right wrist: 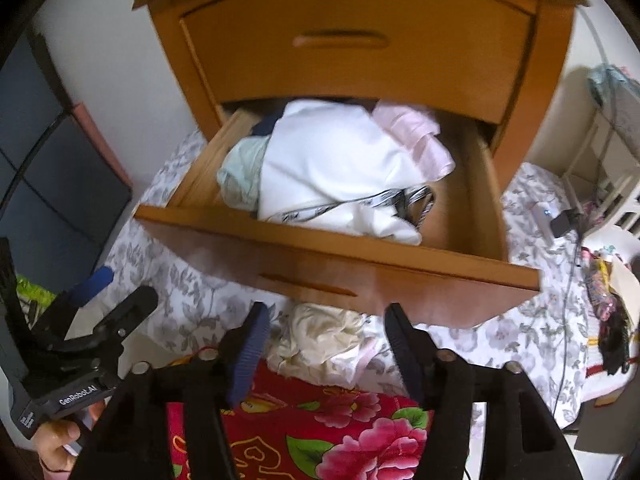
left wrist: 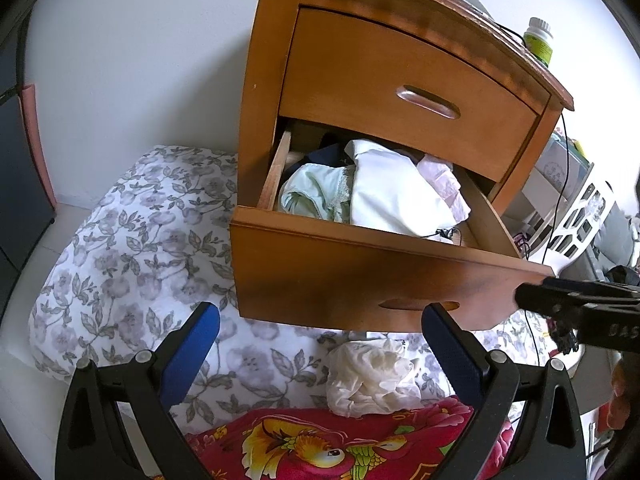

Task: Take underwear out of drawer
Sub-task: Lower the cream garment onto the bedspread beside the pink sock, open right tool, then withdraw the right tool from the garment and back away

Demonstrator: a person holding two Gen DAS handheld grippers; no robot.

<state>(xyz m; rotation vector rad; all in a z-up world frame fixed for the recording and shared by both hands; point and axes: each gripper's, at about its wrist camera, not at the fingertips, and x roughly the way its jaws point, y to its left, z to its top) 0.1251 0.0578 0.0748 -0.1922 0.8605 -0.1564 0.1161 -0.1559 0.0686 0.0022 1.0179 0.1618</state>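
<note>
lower drawer [left wrist: 360,276] of the wooden nightstand [left wrist: 400,60] pulled out over the bed, upper drawer [left wrist: 408,92] closed. inside the open drawer, piled to the left and middle: a pale green lace-trimmed pair of underwear [left wrist: 316,194] at the left, a white garment [left wrist: 392,196] across the middle, a pink piece [left wrist: 444,184] behind to the right, something dark navy [left wrist: 324,156] at the back. right part of the drawer floor bare in the right wrist view.

below the drawer front, on the grey floral bedsheet [left wrist: 132,248], a crumpled cream-white piece of underwear [left wrist: 368,380] lying free, its near edge touching a red floral blanket [left wrist: 332,444].

left tongs [left wrist: 320,344] wide apart, blue pads [left wrist: 192,356] either side of the cream piece in view, clamped on nothing. right tongs [right wrist: 324,344] also apart and empty, hovering above the cream piece [right wrist: 324,336] without touching it. left tongs [right wrist: 100,292] seen from the side at lower left in the right wrist view, a hand [right wrist: 56,448] on the grip.

green bottle [left wrist: 538,42] on top of the nightstand, white plastic basket [left wrist: 580,216] to the right.
</note>
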